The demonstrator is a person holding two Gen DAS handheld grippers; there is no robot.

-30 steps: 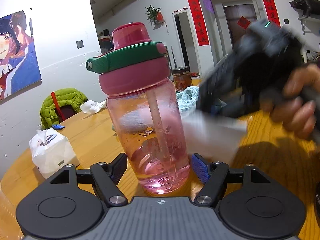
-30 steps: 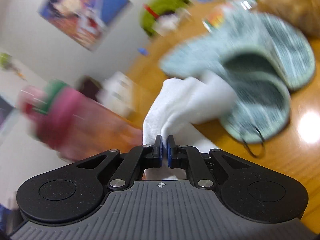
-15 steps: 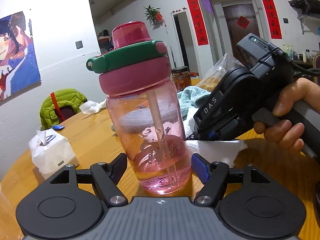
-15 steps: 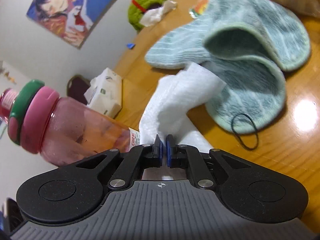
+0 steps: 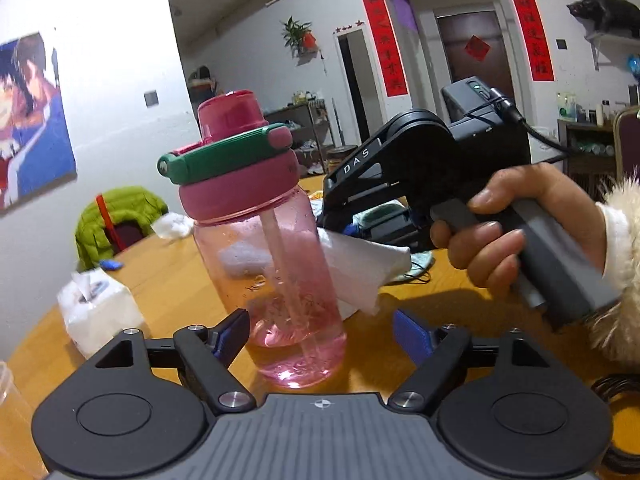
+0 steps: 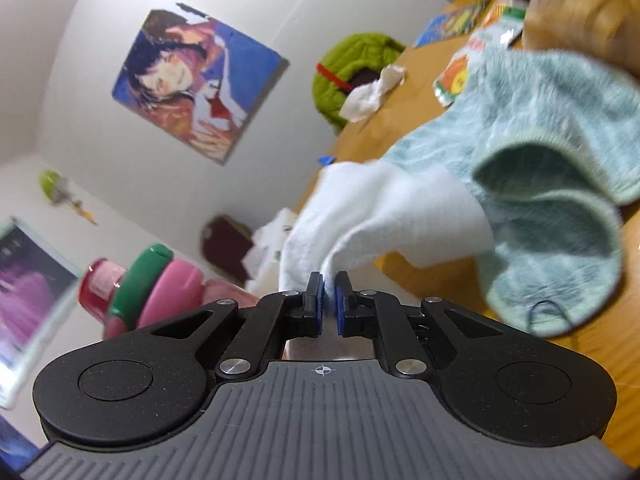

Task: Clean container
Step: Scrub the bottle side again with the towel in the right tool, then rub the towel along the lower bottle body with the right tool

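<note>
The room was white-walled, with a large anime poster (image 5: 34, 120) on the left wall and red paper couplets (image 5: 384, 40) flanking a dark doorway at the back. A round wooden table (image 5: 176, 276) filled the lower part of the left wrist view.

At the left of that view a white tissue pack (image 5: 98, 312) sat near the table's edge, and behind it a green jacket (image 5: 120, 216) hung over a chair. Just right of these stood the pink water bottle (image 5: 280, 280), upright on the table, with a pink lid, a green carry handle and a straw running down inside (some liquid showed at the bottom). The left gripper (image 5: 322, 336) straddled the bottle's base with its jaws opening: the left blue pad lay close against the bottle, while the right pad stood clearly apart from it.

Further right, a white paper towel (image 5: 360, 268) lay against the bottle's right side, coming out from under the right gripper (image 6: 329, 300), which a hand (image 5: 508, 232) in a fur-cuffed sleeve held by its grey handle.

In the right wrist view the bottle appeared tilted at the lower left, blurred. The right gripper's jaws were pressed nearly together, pinching a fold of the paper towel. To the right a pale green towel (image 6: 552, 184) lay crumpled on the table, with a black hair tie (image 6: 548, 316) beside its lower edge.
</note>
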